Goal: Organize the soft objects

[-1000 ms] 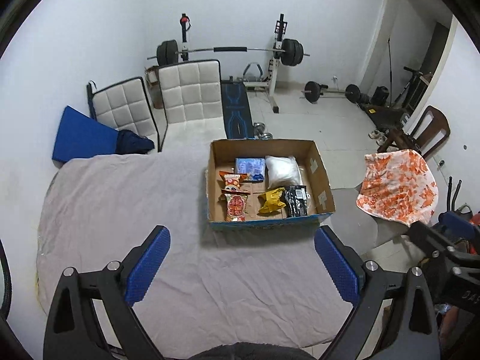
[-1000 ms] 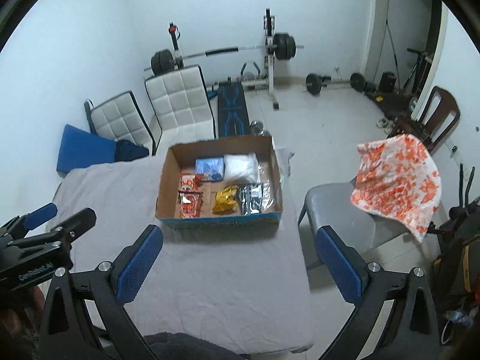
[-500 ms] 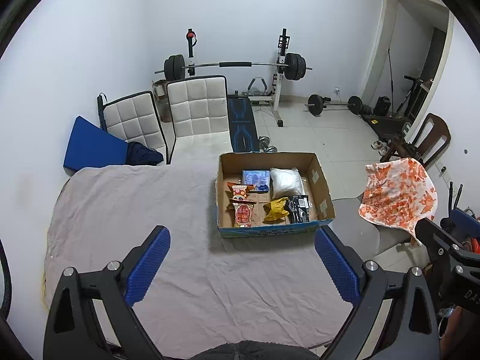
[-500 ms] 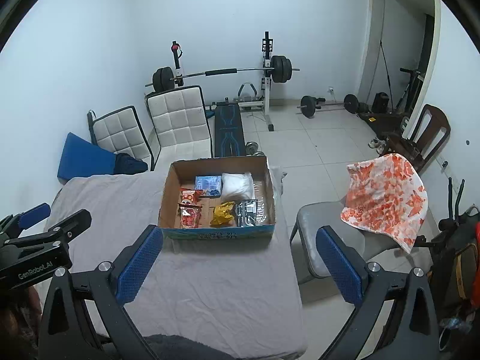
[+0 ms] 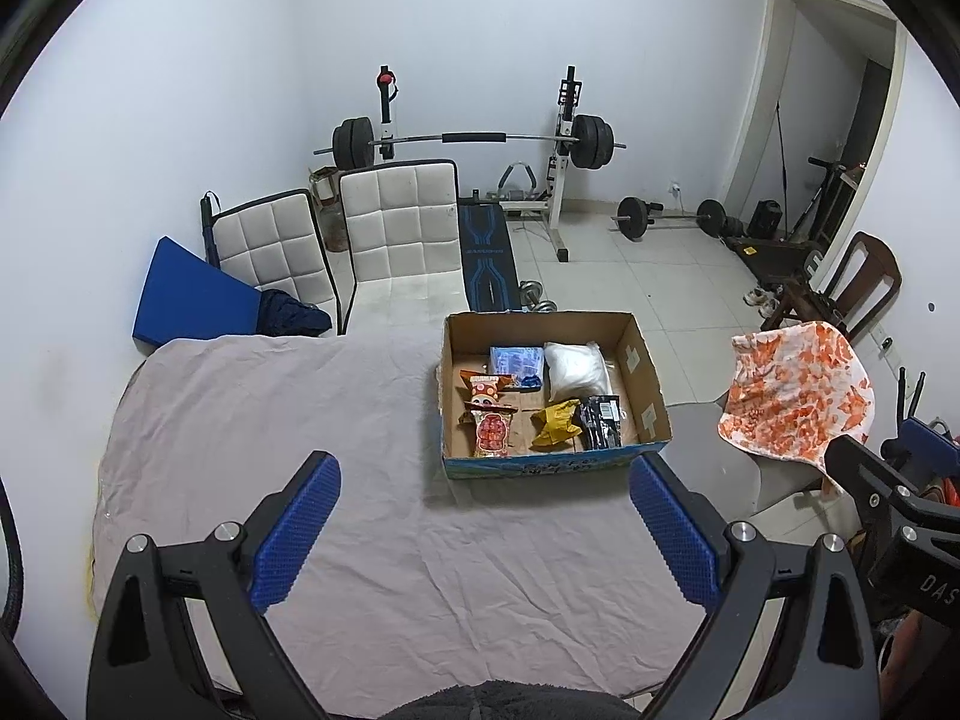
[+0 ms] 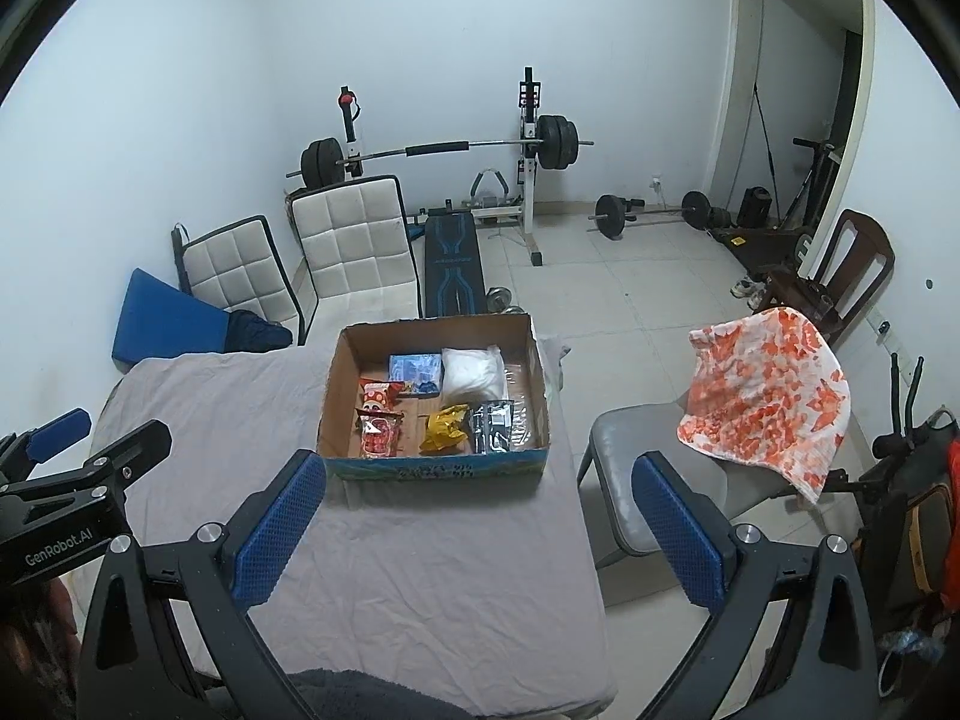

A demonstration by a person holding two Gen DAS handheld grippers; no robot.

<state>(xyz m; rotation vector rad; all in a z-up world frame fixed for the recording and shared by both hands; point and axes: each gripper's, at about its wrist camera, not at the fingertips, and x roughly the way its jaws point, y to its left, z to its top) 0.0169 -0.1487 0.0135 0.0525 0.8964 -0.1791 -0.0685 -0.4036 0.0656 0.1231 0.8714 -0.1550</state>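
Observation:
An open cardboard box (image 5: pixel 645 372) (image 6: pixel 333 387) stands on a table under a grey cloth (image 5: pixel 270 420) (image 6: pixel 420 570). In it lie a white soft bag (image 5: pixel 576 363) (image 6: pixel 474 372), a blue packet (image 5: pixel 516 360), a yellow packet (image 5: pixel 558 420) (image 6: pixel 447 426), red snack packs (image 5: pixel 489 420) (image 6: pixel 378 426) and a dark packet (image 5: pixel 603 420). My left gripper (image 5: pixel 483 528) is open and empty, held above the cloth in front of the box. My right gripper (image 6: pixel 474 516) is open and empty, also short of the box.
A grey chair (image 6: pixel 636 480) with an orange-and-white cloth (image 6: pixel 768 402) (image 5: pixel 798 396) stands right of the table. White padded chairs (image 5: pixel 396 222), a blue cushion (image 5: pixel 192 300) and a barbell rack (image 5: pixel 474 138) are behind. A wooden chair (image 5: pixel 864 276) is at far right.
Both grippers have pulled back and risen away from the box, so the box looks smaller and more of the room shows. Both stay open and empty.

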